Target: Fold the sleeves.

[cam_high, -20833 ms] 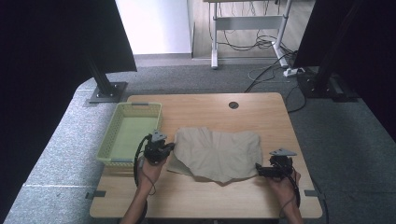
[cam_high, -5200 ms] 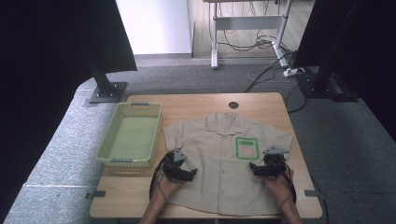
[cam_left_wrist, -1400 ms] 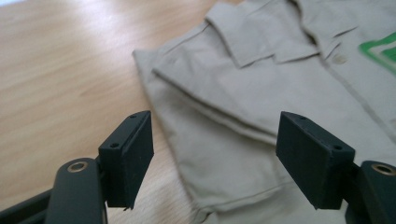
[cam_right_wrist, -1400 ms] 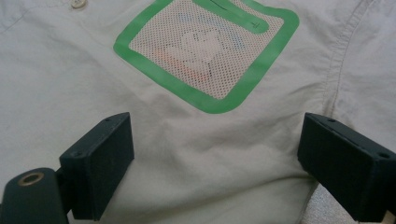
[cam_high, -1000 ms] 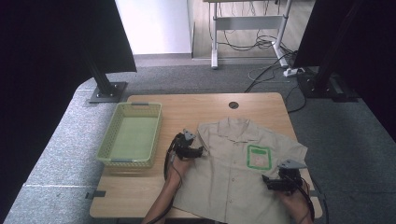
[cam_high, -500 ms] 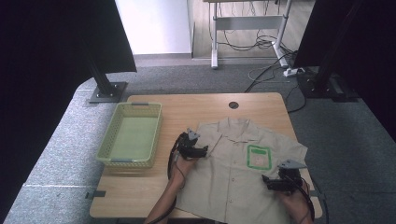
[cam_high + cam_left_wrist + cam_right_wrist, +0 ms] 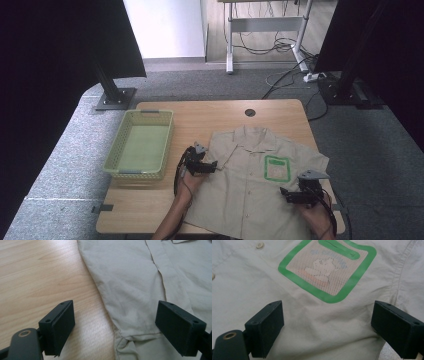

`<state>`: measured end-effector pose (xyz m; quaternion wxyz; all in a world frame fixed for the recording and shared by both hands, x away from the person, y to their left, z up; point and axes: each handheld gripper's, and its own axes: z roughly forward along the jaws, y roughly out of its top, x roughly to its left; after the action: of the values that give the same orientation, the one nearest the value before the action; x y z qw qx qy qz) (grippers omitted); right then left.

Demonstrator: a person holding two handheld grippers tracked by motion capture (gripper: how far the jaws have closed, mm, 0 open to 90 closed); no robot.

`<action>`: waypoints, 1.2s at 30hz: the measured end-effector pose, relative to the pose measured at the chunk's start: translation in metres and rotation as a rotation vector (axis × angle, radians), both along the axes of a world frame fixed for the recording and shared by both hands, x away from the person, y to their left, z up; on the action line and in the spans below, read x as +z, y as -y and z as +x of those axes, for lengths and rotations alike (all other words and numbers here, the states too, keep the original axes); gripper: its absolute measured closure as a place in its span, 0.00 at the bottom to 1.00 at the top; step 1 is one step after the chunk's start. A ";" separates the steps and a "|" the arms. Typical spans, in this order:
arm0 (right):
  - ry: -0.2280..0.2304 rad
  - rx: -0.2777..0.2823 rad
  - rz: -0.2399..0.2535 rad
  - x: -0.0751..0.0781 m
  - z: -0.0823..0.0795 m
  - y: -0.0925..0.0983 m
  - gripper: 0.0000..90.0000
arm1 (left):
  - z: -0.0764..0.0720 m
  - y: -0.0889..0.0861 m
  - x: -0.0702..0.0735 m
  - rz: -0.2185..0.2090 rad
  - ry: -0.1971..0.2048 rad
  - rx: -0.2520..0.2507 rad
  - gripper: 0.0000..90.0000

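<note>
High view cut off the beige shirt at the table's near edge, lying flat on the wooden table right of the green basket; its green-framed mesh pocket carried a blurred white mark and a black line, and we could read no text there. Left gripper had jaws wide apart, just been opening, straddling the shirt's sleeve edge without pressing it. Right gripper stood wide open above the cloth below the pocket, gripping nothing.
</note>
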<state>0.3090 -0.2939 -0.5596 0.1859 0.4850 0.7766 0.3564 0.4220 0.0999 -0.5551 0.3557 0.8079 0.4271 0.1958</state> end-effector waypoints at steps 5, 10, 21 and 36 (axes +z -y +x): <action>0.010 -0.015 0.033 0.007 0.001 0.004 0.10 | -0.008 -0.006 0.000 0.001 0.000 0.011 0.17; 0.024 -0.029 0.046 0.015 0.005 0.006 0.06 | -0.018 -0.011 0.000 0.001 0.000 0.022 0.18; 0.026 -0.075 0.049 0.023 0.017 0.013 0.05 | -0.034 -0.024 0.000 0.001 0.001 0.022 0.17; 0.030 -0.243 -0.010 0.019 0.051 0.045 0.17 | -0.044 -0.037 0.000 0.003 -0.001 0.024 0.17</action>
<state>0.3598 -0.3384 -0.5407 0.2417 0.5694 0.7109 0.3347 0.3778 0.1365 -0.5551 0.3522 0.8034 0.4365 0.2002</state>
